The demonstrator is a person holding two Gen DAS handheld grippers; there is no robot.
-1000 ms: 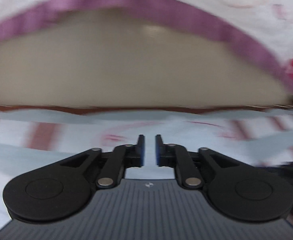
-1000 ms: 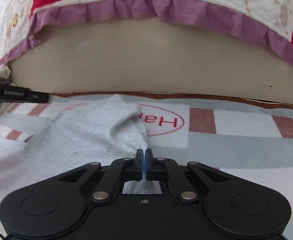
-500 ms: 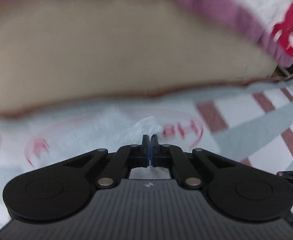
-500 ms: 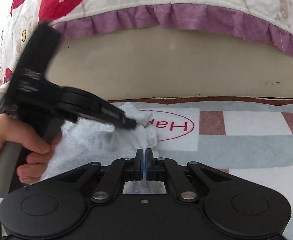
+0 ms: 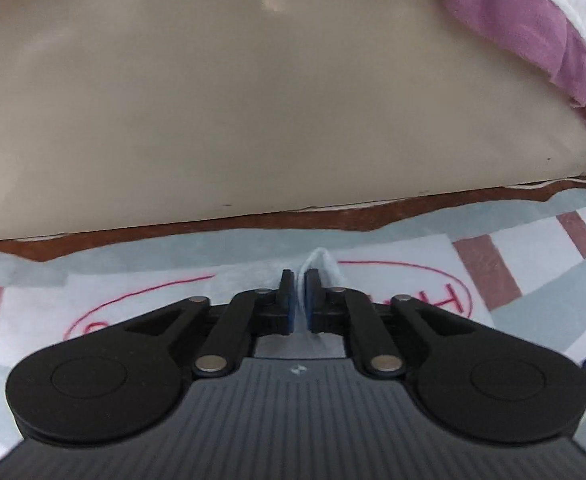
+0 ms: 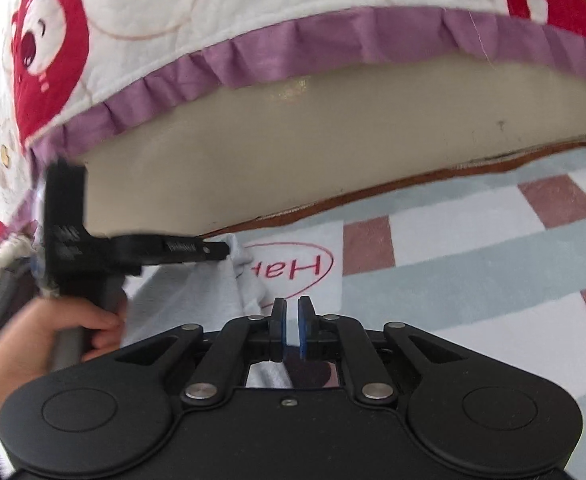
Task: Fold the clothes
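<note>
1. Your left gripper [image 5: 299, 294] pinches a fold of the pale garment [image 5: 325, 266] between its fingers.
2. Your right gripper [image 6: 289, 330] is slightly spread, holding nothing, the garment just left of it.
3. Ahead lies the checked rug [image 6: 473, 248].

A checked rug [image 6: 473, 256] in pale blue, white and dusty red covers the floor; a pale grey garment [image 6: 197, 300] lies on its near left.
</note>
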